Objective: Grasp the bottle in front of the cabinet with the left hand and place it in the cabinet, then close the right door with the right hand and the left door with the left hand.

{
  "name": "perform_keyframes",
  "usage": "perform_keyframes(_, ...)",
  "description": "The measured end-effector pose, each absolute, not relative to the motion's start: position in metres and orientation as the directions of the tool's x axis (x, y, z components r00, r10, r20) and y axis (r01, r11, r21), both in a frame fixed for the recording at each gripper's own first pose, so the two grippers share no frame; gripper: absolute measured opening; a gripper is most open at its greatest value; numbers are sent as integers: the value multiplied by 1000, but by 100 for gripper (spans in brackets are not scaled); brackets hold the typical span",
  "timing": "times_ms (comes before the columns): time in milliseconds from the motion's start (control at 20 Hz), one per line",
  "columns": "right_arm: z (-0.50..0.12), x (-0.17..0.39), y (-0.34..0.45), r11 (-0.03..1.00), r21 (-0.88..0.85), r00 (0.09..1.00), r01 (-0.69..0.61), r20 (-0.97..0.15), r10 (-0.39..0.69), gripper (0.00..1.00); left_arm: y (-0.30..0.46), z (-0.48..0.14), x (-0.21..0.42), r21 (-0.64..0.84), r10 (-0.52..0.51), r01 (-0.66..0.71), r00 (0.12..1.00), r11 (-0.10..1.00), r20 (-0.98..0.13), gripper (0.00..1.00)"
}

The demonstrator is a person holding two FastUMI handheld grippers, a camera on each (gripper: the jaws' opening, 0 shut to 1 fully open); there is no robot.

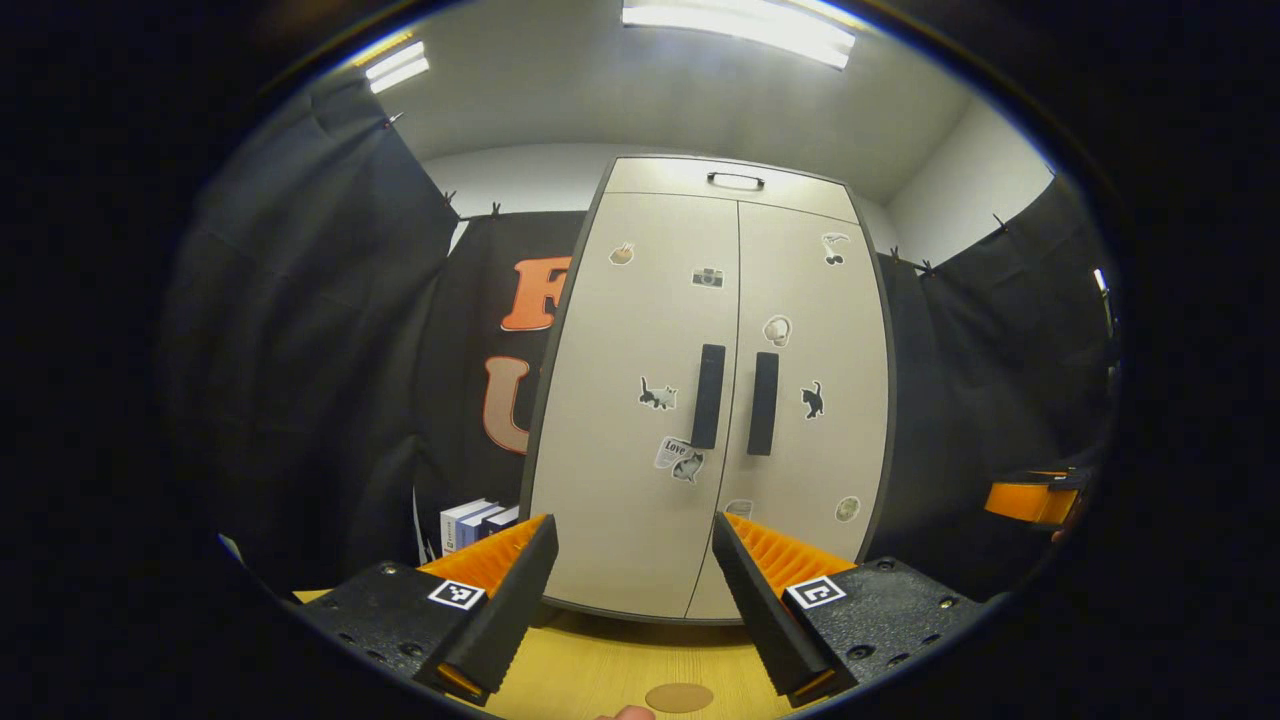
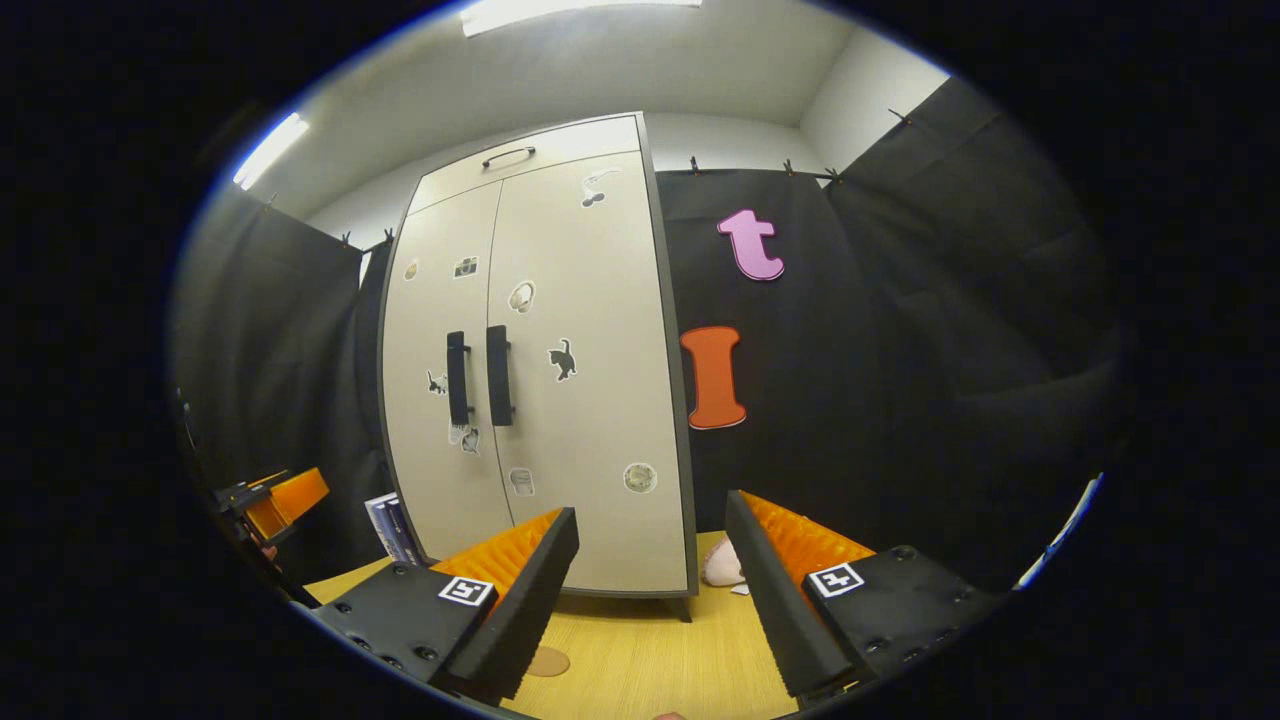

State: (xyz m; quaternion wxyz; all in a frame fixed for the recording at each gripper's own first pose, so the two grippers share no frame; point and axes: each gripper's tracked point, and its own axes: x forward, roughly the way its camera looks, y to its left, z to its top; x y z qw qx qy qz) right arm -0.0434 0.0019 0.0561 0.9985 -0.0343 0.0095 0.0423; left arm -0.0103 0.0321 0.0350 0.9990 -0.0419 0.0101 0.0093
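A tall beige cabinet stands on the wooden table, and both of its doors are closed, with two dark vertical handles side by side at the middle. In the right gripper view the cabinet sits left of centre, its doors likewise closed. My left gripper hangs open in front of the cabinet's lower edge with nothing between its fingers. My right gripper is open too and holds nothing, a little back from the cabinet's right corner. The bottle is hidden from both views.
Several books stand to the left of the cabinet. A round brown coaster lies on the yellow table near me. A pale pink object rests by the cabinet's right foot. The other gripper shows far right.
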Motion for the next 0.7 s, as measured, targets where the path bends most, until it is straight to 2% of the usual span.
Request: perform_keyframes(700, 58, -38, -2, 995, -82, 998, -61, -13, 60, 98, 31, 39, -3, -97, -1, -1, 1000, 995, -16, 94)
